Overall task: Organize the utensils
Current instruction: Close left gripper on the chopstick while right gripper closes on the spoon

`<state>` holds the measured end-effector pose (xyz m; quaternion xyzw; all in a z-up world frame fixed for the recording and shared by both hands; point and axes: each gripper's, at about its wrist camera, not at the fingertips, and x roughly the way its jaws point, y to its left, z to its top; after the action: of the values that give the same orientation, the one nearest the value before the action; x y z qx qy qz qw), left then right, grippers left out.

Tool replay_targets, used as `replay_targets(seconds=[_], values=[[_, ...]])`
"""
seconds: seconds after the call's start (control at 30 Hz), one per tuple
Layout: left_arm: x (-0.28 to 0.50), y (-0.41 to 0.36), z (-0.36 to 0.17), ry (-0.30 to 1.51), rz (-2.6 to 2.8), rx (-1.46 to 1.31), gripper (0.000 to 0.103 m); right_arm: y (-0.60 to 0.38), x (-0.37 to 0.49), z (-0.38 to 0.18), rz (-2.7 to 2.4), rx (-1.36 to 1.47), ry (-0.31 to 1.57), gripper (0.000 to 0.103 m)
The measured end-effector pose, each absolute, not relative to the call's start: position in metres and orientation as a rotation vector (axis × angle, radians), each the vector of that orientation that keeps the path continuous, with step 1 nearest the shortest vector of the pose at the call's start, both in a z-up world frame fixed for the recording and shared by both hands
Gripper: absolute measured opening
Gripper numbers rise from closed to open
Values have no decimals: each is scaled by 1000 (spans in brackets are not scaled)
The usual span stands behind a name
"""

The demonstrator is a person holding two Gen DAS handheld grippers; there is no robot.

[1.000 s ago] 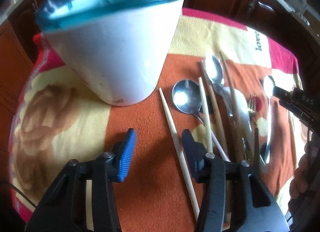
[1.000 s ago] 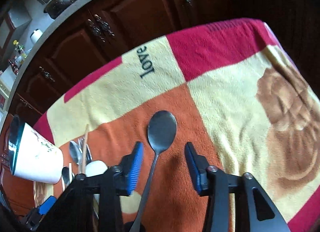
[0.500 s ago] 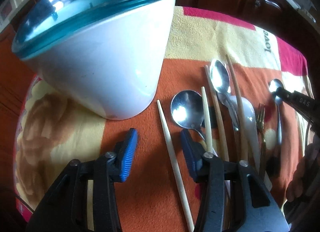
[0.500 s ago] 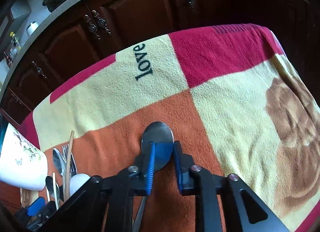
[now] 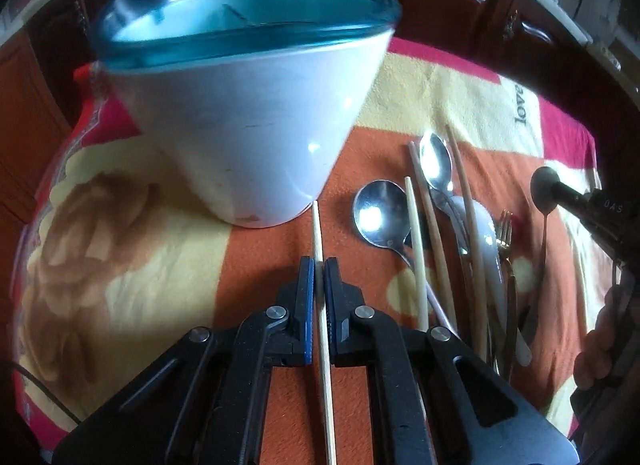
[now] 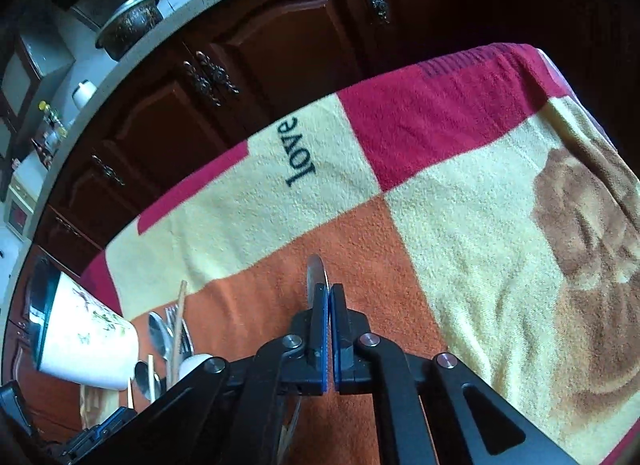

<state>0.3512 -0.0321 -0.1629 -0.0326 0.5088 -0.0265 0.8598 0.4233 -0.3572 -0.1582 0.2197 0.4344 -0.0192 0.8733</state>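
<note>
My left gripper (image 5: 319, 265) is shut on a pale wooden chopstick (image 5: 322, 317) lying on the orange cloth just in front of a white cup with a teal rim (image 5: 248, 133). To its right lie two metal spoons (image 5: 380, 217), more chopsticks (image 5: 432, 225), a white spoon and a fork (image 5: 506, 229). My right gripper (image 6: 329, 289) is shut on a metal spoon (image 6: 316, 271), turned edge-on; it also shows in the left wrist view (image 5: 544, 189), bowl up at the right. The cup (image 6: 84, 337) appears at the far left of the right wrist view.
A checked towel (image 6: 460, 193) in orange, cream and red with the word "love" covers the table. Dark wooden cabinets (image 6: 280, 49) stand behind it, with pots on the counter. A hand (image 5: 604, 337) holds the right gripper at the right edge.
My left gripper has closed on the chopstick near the cup. My right gripper has tightened on the spoon and lifted it, turning it edge-on.
</note>
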Motion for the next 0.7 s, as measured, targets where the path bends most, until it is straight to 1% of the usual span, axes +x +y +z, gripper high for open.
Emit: replay_targets(seconds=[0.3, 0.43, 0.53, 0.67, 0.7], values=[[340, -11, -146, 1043, -104, -170, 4, -354, 416, -153, -34, 408, 888, 1], [345, -9, -153, 1135, -119, -186, 4, -353, 418, -159, -19, 403, 916, 1], [349, -12, -160, 1238, -120, -136, 4, -350, 422, -164, -6, 398, 951, 1], [359, -20, -159, 1309, -100, -31, 17, -349, 423, -165, -7, 382, 965, 1], [362, -22, -159, 1324, -95, -14, 17, -349, 424, -166, -14, 374, 972, 1]])
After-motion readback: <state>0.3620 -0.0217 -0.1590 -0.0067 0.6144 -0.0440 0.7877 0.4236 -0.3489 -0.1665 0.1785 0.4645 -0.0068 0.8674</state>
